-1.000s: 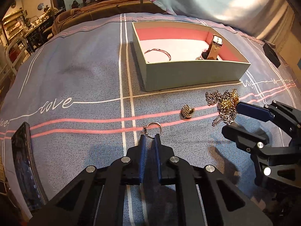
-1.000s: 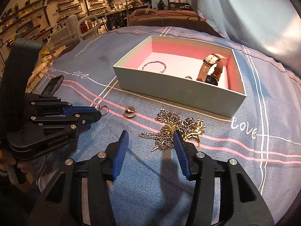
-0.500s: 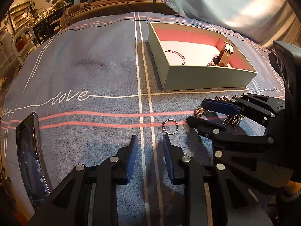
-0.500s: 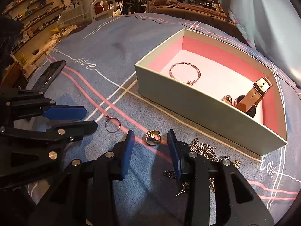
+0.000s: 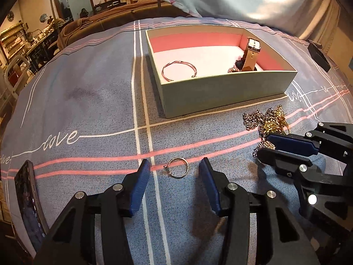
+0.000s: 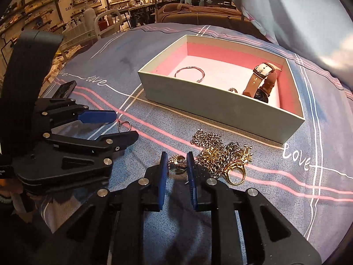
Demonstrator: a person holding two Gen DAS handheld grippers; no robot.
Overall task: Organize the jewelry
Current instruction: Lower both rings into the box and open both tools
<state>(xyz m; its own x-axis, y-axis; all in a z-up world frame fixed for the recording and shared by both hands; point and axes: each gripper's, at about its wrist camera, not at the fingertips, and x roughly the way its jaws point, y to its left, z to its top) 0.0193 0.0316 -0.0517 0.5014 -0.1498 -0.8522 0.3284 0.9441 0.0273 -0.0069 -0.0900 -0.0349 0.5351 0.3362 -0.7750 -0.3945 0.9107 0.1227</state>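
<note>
A thin ring (image 5: 177,170) lies on the blue cloth between the tips of my open left gripper (image 5: 175,172); it also shows in the right wrist view (image 6: 124,126). My right gripper (image 6: 177,163) is shut on a chunky silver ring (image 6: 176,164), just left of a tangle of silver and gold chains (image 6: 220,154). The chains show in the left wrist view (image 5: 264,121) above the right gripper (image 5: 268,146). An open box with a pink lining (image 5: 220,92) holds a bangle (image 5: 178,70) and a watch (image 5: 250,53).
A dark phone (image 5: 28,201) lies at the cloth's left edge. A gold ring (image 6: 236,173) sits by the chains. The left gripper (image 6: 120,125) is to the left in the right wrist view. Shelves and furniture stand in the room behind.
My left gripper let go of the thin ring and opened wide around it. My right gripper moved left from the chains and closed on the chunky silver ring.
</note>
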